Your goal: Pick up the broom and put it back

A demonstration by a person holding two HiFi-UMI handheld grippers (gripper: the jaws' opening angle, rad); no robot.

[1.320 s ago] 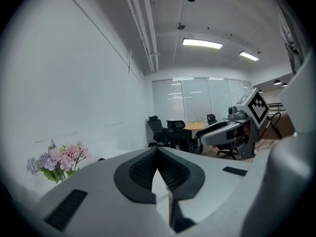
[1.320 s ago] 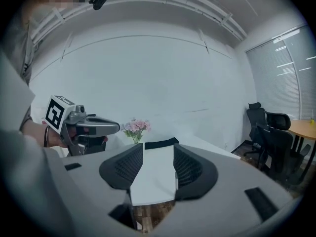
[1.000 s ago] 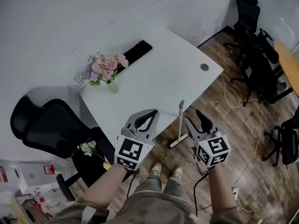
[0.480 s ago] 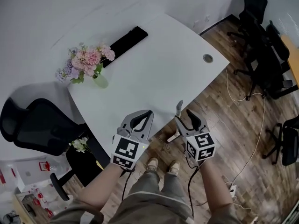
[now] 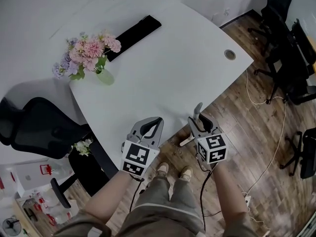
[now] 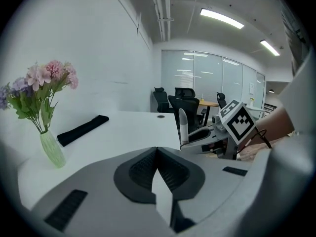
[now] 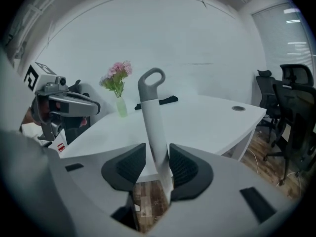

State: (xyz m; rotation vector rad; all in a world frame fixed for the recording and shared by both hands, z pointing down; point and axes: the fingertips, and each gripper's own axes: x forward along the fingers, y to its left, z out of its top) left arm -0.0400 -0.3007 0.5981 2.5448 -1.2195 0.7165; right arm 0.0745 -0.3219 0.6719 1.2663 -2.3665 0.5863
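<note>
Brown wood floor [image 5: 232,117] runs under me, and a big white counter [image 5: 168,73] fills the middle of the room.

Closest to me are my two grippers. The left gripper [image 6: 157,151] is closed tight. Its two dark pads meet in the middle and nothing is between them. It hangs over the near edge of the counter, a little to the left of the broom.

The right gripper [image 7: 157,149] has the broom [image 7: 153,112] between its jaws. The jaws have just been closing in, and now the pads sit against both sides of the white stick, so it has the broom in a narrow grip, low down on the stick. The grey loop [image 7: 151,78] at the top of the stick pokes up above the jaws.

The broom stands just beside the near edge of the counter. Its head [image 5: 186,141] rests on the floor, close to my shoes [image 5: 173,172].

Each gripper has a cube with black and white squares on it. The squares are a pattern, not words.

On the counter, further away, a pale green vase [image 5: 104,76] holds pink and purple flowers [image 5: 91,51]. Behind it lies a long black strip [image 5: 133,31]. A round hole [image 5: 230,54] sits near the right corner of the counter.

A black chair [image 5: 44,130] stands to the left of the counter. Near it are boxes with red marks [image 5: 44,171], but the print is too small for me to read. More black chairs [image 5: 291,58] stand far off at the right, and a thin white cable [image 5: 274,147] lies on the floor there.
</note>
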